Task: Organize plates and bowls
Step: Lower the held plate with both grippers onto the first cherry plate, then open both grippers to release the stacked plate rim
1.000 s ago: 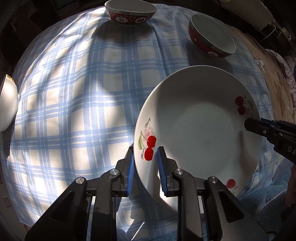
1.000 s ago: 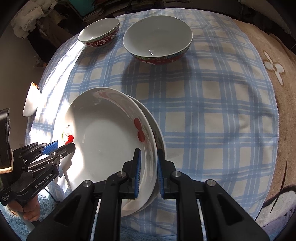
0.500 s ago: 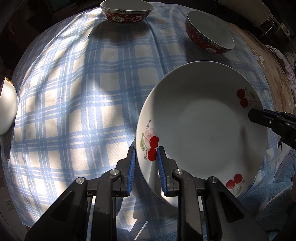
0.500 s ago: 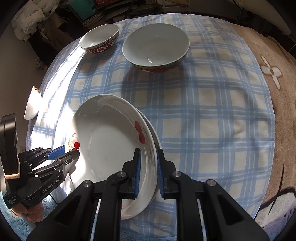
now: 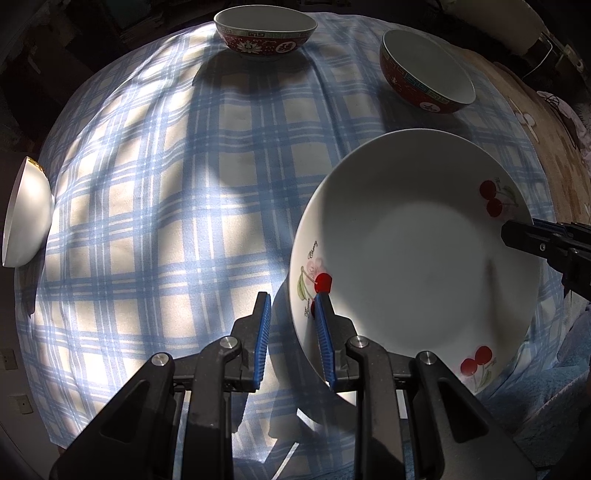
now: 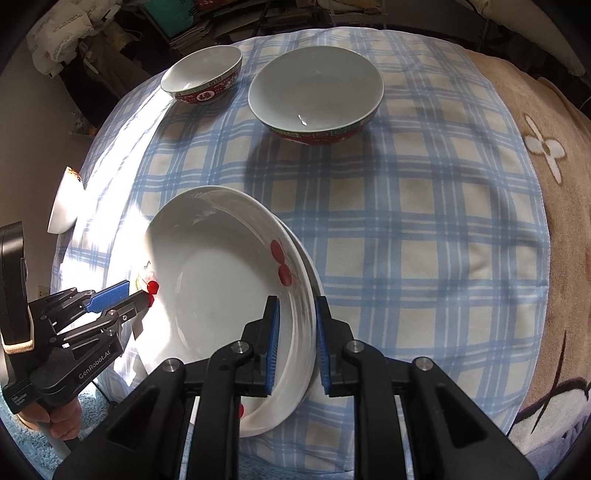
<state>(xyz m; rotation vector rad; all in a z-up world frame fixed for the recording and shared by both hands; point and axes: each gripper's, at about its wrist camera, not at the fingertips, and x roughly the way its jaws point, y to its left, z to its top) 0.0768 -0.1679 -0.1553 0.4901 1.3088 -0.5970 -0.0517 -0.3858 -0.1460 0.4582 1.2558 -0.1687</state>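
Note:
A white deep plate with red cherries (image 5: 406, 258) (image 6: 221, 295) lies nested on a second white plate, whose rim (image 6: 308, 264) shows along its right side. My left gripper (image 5: 291, 299) (image 6: 139, 291) straddles the cherry plate's left rim. Its inner pad lies over the plate and cloth shows between its outer pad and the rim. My right gripper (image 6: 297, 301) (image 5: 517, 230) straddles the right rims of both plates. Its jaws are opening and no longer squeeze them.
On the blue checked cloth (image 6: 406, 258), a small red bowl (image 6: 203, 77) (image 5: 266, 33) and a larger red bowl (image 6: 316, 92) (image 5: 428, 70) stand at the far side. A white bowl (image 5: 26, 214) (image 6: 66, 203) sits at the left edge. A brown blanket (image 6: 554, 184) lies right.
The cherry plate has settled onto the lower plate. A gap has appeared between my left gripper's outer pad and the rim. The right gripper's pads stand slightly wider.

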